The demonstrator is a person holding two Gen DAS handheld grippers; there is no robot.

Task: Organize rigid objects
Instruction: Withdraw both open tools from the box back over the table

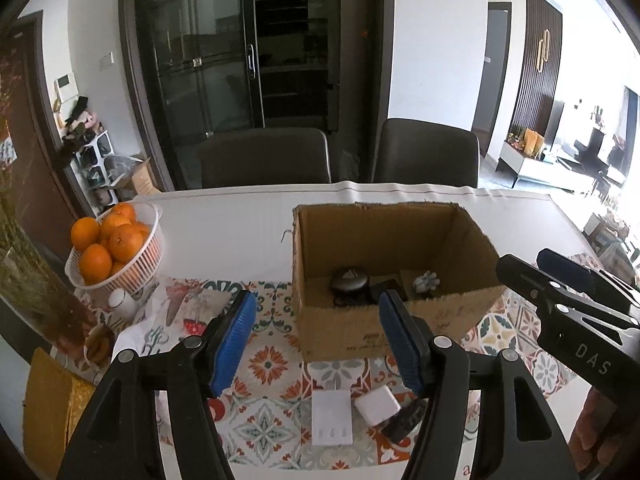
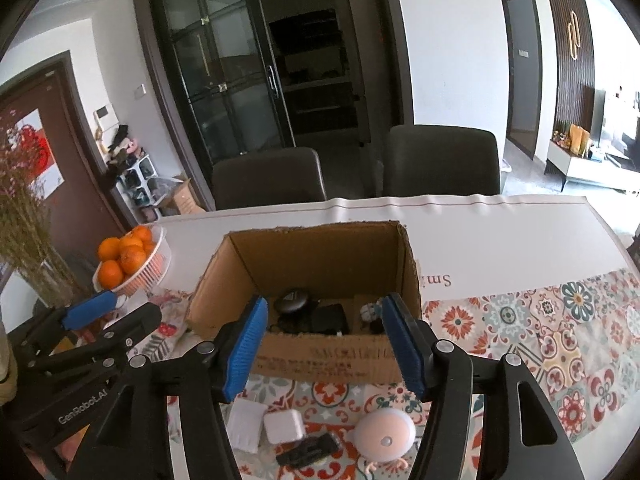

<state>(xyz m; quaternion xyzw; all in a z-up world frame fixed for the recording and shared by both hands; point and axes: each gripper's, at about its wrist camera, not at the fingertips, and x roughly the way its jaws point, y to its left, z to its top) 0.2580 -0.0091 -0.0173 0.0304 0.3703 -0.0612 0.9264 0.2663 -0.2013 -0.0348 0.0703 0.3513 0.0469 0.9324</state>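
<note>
An open cardboard box (image 1: 352, 332) (image 2: 320, 360) stands on the patterned tablecloth and holds a dark round device (image 1: 347, 279) (image 2: 293, 300), a black item (image 2: 329, 318) and a small white figure (image 1: 426, 281). In front of it lie a flat white adapter (image 1: 331, 417) (image 2: 245, 426), a white cube charger (image 1: 377, 404) (image 2: 283, 427), a black clip-like item (image 1: 402, 420) (image 2: 308, 452) and a round pink-white toy (image 2: 385, 433). My left gripper (image 1: 318, 340) is open and empty above these. My right gripper (image 2: 324, 348) is open and empty facing the box, and it also shows in the left wrist view (image 1: 560, 276).
A white basket of oranges (image 1: 116, 248) (image 2: 134, 264) stands at the left, with a small white cup (image 1: 120, 302) beside it. A vase of dried flowers (image 2: 28, 240) is at far left. Two dark chairs (image 1: 264, 158) (image 1: 428, 152) stand behind the table.
</note>
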